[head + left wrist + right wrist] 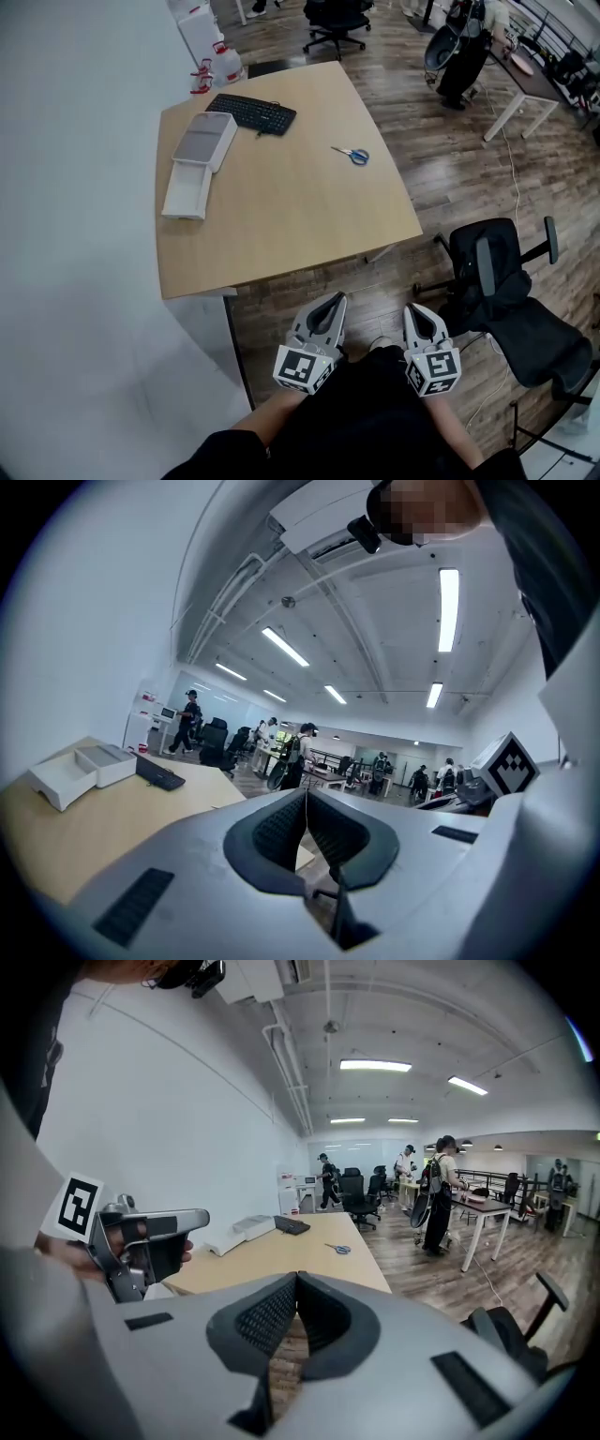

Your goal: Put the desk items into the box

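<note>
Bright ceiling strips (pixel 375 1065); fisheye edges, dark corners.

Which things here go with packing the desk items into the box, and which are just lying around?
For the job: keyboard, scissors, white box, all on the desk.
Just around: black office chair, white containers beyond the desk.

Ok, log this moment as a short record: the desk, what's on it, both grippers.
desk: light wooden top, wall along its left side
box: white, near the desk's left edge, looks empty
keyboard: black, far end, just right of the box
scissors: blue handles, right side, apart from the rest
left gripper: fingers together, nothing held, short of the desk's near edge
right gripper: fingers together, nothing held, beside the left one
chair: black, on the floor right of the desk
</note>
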{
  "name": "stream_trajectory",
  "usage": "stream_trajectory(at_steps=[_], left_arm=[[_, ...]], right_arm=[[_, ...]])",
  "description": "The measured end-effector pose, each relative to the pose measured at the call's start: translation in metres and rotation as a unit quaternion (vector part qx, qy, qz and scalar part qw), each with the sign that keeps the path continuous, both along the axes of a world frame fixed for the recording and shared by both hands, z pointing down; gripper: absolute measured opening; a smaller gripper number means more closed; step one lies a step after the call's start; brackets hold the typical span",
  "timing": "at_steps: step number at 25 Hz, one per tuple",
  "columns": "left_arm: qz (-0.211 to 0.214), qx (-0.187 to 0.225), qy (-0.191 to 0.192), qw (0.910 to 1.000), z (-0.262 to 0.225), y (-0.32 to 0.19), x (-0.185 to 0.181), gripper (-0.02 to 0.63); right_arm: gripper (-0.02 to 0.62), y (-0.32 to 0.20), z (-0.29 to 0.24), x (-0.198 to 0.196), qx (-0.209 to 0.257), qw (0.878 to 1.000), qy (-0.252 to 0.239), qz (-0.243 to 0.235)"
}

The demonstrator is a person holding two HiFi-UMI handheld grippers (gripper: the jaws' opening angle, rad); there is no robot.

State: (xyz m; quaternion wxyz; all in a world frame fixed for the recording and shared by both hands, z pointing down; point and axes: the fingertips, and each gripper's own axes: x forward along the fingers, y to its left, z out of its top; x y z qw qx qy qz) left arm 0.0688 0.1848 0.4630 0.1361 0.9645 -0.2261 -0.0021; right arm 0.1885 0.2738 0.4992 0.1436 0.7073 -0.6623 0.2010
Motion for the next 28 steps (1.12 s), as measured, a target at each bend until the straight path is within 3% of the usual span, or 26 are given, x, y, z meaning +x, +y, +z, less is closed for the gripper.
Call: stream_trajectory(at_steps=[14,21,28], left_arm=[[-0.083,-0.037,0.014,0.9957,0.013,-0.041,-0.042,0.015],[-0.104,-0.03,-0.012,0.9941,0.022,-0.081,-0.021,0.015],[-0.093,-0.054,-0.047,0.9931,0.035,-0.14,0.035,0.015]], right_arm=[[0.06,-0.077,0.016,-0.021,0.0,0.997,-0.022,-0.077],[0.06,-0.133,0.035,0.007,0.0,0.995,-0.043,-0.093],[0.06,-0.195,0.044,0.073,-0.009,0.995,-0.06,-0.08]])
